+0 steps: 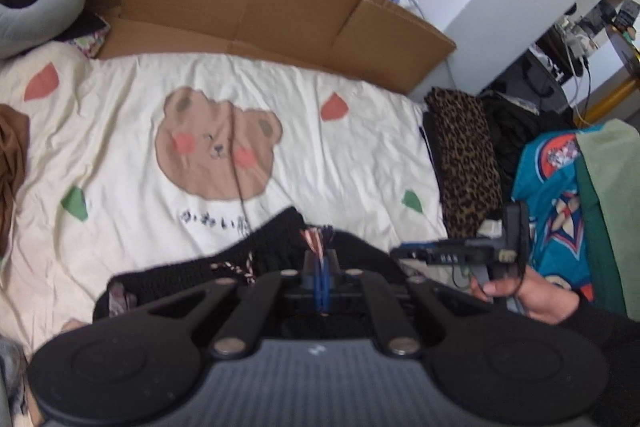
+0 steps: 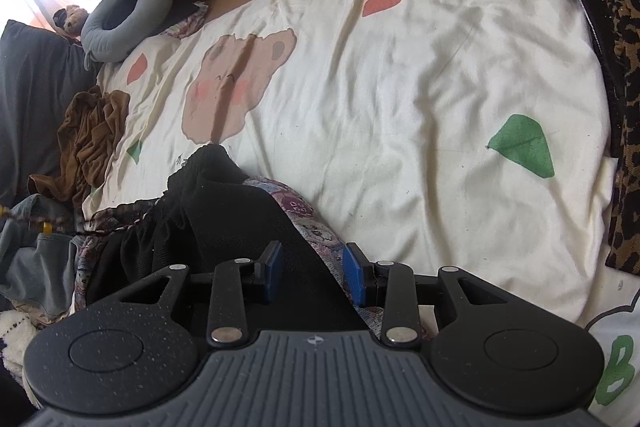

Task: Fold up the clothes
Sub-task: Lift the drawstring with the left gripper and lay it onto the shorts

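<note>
Black garment point(image 2: 224, 211), knit with patterned trim, lies bunched at the near edge of the cream bear-print bedspread point(image 2: 400, 87), directly under both tools; its bulk runs roughly along that near edge, from the pile of clothes at the left of the right-wrist view toward the right gripper, with one lobe poking up toward the bear print. Left gripper point(image 1: 321, 267): jaws fully together, pinching the garment at its striped tassel or cord end, cloth hanging off the blue pads. Right gripper point(image 2: 313, 273): jaws partly apart, straddling a black fold and its patterned border; whether the pads actually press the cloth cannot be told. Step in hand, judged: lifting and spreading the piece before any fold. Done well, the left pinch would take fabric rather than cord alone, the right would close on the opposite edge, and both would draw apart along the long axis over bare bedspread, clear of the brown garment point(image 2: 92, 139) and leopard-print cloth point(image 2: 628, 107).
</note>
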Demonstrator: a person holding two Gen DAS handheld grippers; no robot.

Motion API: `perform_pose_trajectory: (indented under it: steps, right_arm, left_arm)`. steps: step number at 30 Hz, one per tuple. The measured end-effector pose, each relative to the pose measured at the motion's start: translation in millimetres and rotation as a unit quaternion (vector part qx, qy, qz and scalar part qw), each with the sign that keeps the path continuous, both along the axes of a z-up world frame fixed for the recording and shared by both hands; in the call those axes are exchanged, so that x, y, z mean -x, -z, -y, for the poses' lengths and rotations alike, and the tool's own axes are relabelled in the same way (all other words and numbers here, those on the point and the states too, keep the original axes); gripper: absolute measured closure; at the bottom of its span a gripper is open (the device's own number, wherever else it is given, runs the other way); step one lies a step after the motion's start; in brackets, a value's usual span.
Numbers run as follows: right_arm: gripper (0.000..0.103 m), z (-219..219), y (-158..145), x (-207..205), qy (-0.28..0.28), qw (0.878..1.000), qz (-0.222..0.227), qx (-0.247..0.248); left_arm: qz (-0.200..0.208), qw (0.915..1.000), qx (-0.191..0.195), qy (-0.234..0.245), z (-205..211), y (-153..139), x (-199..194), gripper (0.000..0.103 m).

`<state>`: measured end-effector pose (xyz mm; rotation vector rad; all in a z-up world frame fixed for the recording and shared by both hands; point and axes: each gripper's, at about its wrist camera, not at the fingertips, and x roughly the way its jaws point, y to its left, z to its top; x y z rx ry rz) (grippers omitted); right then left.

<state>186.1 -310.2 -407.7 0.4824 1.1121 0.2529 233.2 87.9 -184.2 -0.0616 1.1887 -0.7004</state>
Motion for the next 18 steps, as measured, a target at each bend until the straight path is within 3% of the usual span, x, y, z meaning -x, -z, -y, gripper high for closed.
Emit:
perform_pose_trajectory:
  steps: [9, 18]
  right_arm:
    - [0.059, -2, -1, 1, -0.003, 1.0, 0.004, -0.001]
    - [0.059, 0, 2, 1, 0.002, 1.0, -0.002, -0.003]
  left_arm:
    - [-0.075, 0.9963, 0.028, 0.029, 4, 12, 45, 0.102]
    - [-0.143, 0.9862, 0.057, 0.061, 13, 31, 68, 0.1]
